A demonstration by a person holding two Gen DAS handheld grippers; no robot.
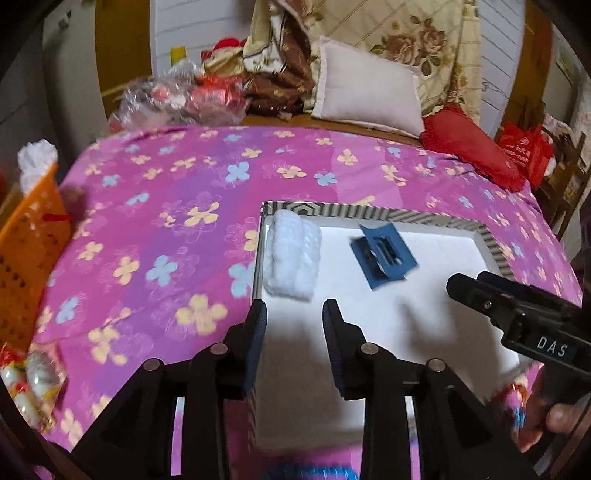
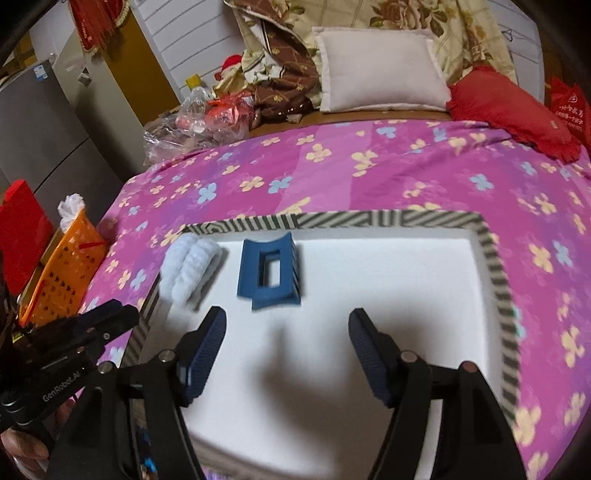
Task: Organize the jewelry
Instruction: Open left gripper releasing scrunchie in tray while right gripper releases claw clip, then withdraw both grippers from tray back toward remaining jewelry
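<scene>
- Hair claw (image 2: 271,273), blue, lay inside the tray (image 2: 495,266) on the white liner, in the far-left part and clear of the rim.
- Claw rested on its side; long axis ran roughly near-to-far across the tray in the right wrist view, and skewed diagonally in the left wrist view. Rectangular cut-out faced up; teeth were blurred, so their direction was unclear.
- White fluffy scrunchie (image 2: 192,269) sat just left of the claw, against the tray's left wall, apart from the claw.
- Tray had a black-and-white striped rim and a plain white floor; only those two items showed in it.
- Left gripper (image 1: 293,317) hovered over the tray's near-left corner, one finger above the rim and one above the liner. Jaws were partly apart with nothing between them.
- Right gripper (image 2: 288,332) hovered over the tray's near-middle with its jaws wide and nothing held; the claw was just beyond its tips.
- Tray sat on a pink-purple flowered bedspread (image 2: 369,166).
- Beyond the tray: white pillow (image 2: 376,74), red cushion (image 2: 509,110), crumpled floral quilt (image 1: 406,33), and clear plastic bags (image 1: 173,99) at the far left.
- Left of the tray, off the bed: orange basket (image 2: 62,273).
</scene>
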